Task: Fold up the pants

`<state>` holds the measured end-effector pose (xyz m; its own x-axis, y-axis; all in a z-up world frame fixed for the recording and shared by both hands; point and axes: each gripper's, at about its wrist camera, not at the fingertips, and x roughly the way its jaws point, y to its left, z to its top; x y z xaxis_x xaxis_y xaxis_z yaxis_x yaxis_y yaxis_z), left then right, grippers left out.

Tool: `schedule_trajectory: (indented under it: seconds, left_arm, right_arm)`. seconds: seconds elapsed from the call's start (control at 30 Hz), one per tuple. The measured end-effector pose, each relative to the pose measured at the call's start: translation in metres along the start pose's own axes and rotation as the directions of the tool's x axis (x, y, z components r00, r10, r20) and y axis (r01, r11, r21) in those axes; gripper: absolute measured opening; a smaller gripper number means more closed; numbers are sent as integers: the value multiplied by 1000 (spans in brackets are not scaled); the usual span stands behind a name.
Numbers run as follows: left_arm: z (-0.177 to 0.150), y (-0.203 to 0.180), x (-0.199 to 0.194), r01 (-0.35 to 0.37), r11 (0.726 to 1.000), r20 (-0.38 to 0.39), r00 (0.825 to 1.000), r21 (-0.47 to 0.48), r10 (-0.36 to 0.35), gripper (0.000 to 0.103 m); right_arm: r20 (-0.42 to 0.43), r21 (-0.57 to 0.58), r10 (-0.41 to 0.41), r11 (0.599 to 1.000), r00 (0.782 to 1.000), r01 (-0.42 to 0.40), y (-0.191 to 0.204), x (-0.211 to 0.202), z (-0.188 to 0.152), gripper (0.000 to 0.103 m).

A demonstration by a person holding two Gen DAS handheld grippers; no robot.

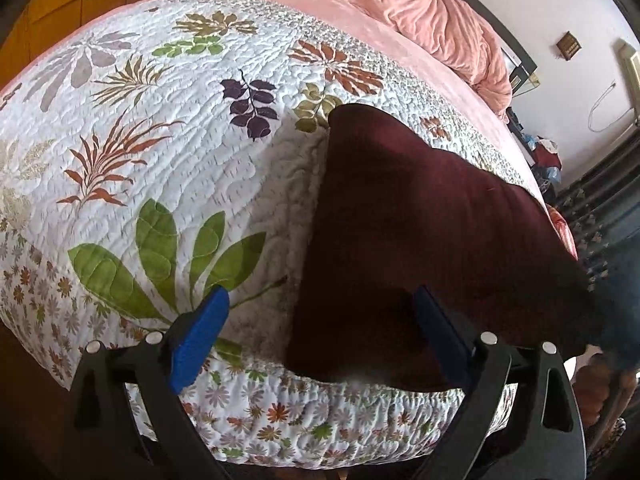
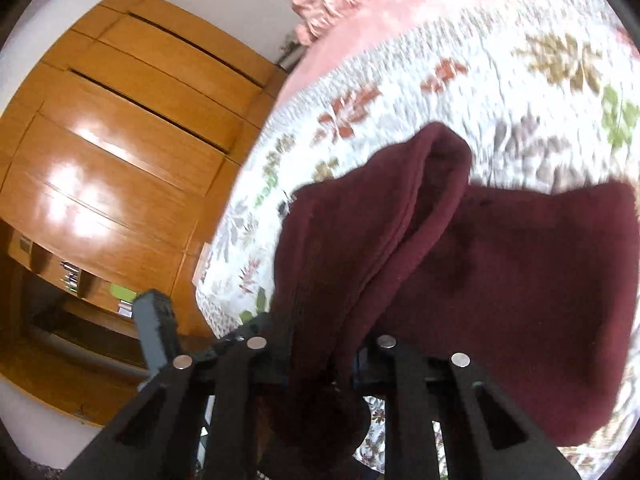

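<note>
The pants (image 1: pixel 420 240), a dark maroon pair in a soft, fleecy cloth, lie on the bed over a white quilt (image 1: pixel 160 140) printed with leaves. In the left wrist view they fill the area from the centre out to about 4 o'clock, spread flat with one straight edge running up toward 12 o'clock. That flatness suits folding: the quilt gives a broad, even surface, and a flat layer can be doubled over cleanly.

The right claw (image 2: pixel 324 364) is pressed together on a bunched edge of the pants, at 6 o'clock in its own view. The cloth rises from the pinch in a raised ridge toward 12 o'clock, while the rest drapes off toward 3 o'clock. Gripping at an edge probably lets that part be lifted and carried across the flat part without dragging the whole garment.

The left claw (image 1: pixel 320 328) stands spread, its blue fingers (image 1: pixel 200 336) wide apart above the near edge of the pants and the quilt, holding nothing. It likely waits there to take or steady the near edge.

A pink blanket (image 1: pixel 420 12) lies crumpled at 1 o'clock, well apart from the work. A wooden wardrobe (image 2: pixel 128 152) fills 9 o'clock in the right wrist view.
</note>
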<state>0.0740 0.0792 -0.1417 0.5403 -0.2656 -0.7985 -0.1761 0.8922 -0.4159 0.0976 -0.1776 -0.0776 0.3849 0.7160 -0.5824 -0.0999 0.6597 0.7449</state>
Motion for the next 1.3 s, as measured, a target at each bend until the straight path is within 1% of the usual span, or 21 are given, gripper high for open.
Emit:
schedule_trajectory:
  seconds: [0.07,0.2,0.43,0.53,0.63,0.67,0.77,0.83,0.87,0.93,0.97,1.0,1.03,1.07,1.1,1.17,1.23,1.3]
  left_arm:
    - [2,-2,-2,12,1000,0,1000,-4,-12,93]
    - [3,-12,-3,28,1000,2,1000,6,-28,93]
    - [1,-42,-3,54,995,-5,999,81,-54,93]
    - [-1,-58,-1,55,991,-7,999,122,-54,93]
    - [-5,-73,5,47,986,-17,999,159,-45,93]
    - [-6,-78,9,35,984,-21,999,177,-32,93]
    - [-10,-87,20,-3,978,-30,999,207,10,93]
    - [-14,-91,31,-32,973,-44,998,228,43,93]
    - [-15,-93,36,-41,971,-51,997,236,55,93]
    - [-16,-93,40,-39,972,-59,997,234,54,93]
    - [-16,-93,40,-37,973,-61,997,230,52,93]
    - [-16,-93,39,-35,973,-62,997,228,51,93]
    - [-15,-95,38,-36,972,-61,997,230,51,93]
    - [-14,-97,36,-36,971,-56,997,236,50,93]
    - [-14,-101,33,-35,968,-48,998,249,48,93]
    - [-13,-107,29,-33,962,-39,998,270,45,93]
    - [-12,-112,29,-30,958,-48,998,284,46,93]
    - [-11,-115,33,-44,957,-55,997,287,62,94]
  right_arm:
    - [21,-28,-4,1000,1000,4,6,-17,3,20]
    - [47,-47,-23,999,999,25,7,-41,7,20]
    - [73,-16,-82,996,994,83,-20,-67,5,19]
    - [71,33,-128,991,989,126,-48,-74,0,19]
    - [60,96,-137,987,989,131,-74,-77,-6,20]
    - [48,116,-144,984,988,138,-85,-73,-10,20]
    - [3,120,-182,976,983,180,-104,-58,-18,21]
    - [-17,144,-181,973,983,182,-117,-53,-23,27]
    - [-21,158,-165,973,986,166,-122,-52,-24,27]
    - [-14,157,-163,974,987,163,-121,-60,-21,38]
    - [-3,138,-177,975,984,176,-117,-66,-18,40]
    - [8,118,-193,975,981,191,-113,-70,-15,45]
    - [25,94,-220,972,975,217,-109,-75,-10,55]
    - [47,74,-250,966,967,246,-105,-82,-4,60]
    - [65,61,-261,964,963,257,-103,-86,3,63]
    - [83,53,-269,963,960,265,-103,-90,19,63]
    - [82,51,-267,963,960,263,-107,-87,36,63]
    - [48,68,-261,964,964,257,-117,-74,54,63]
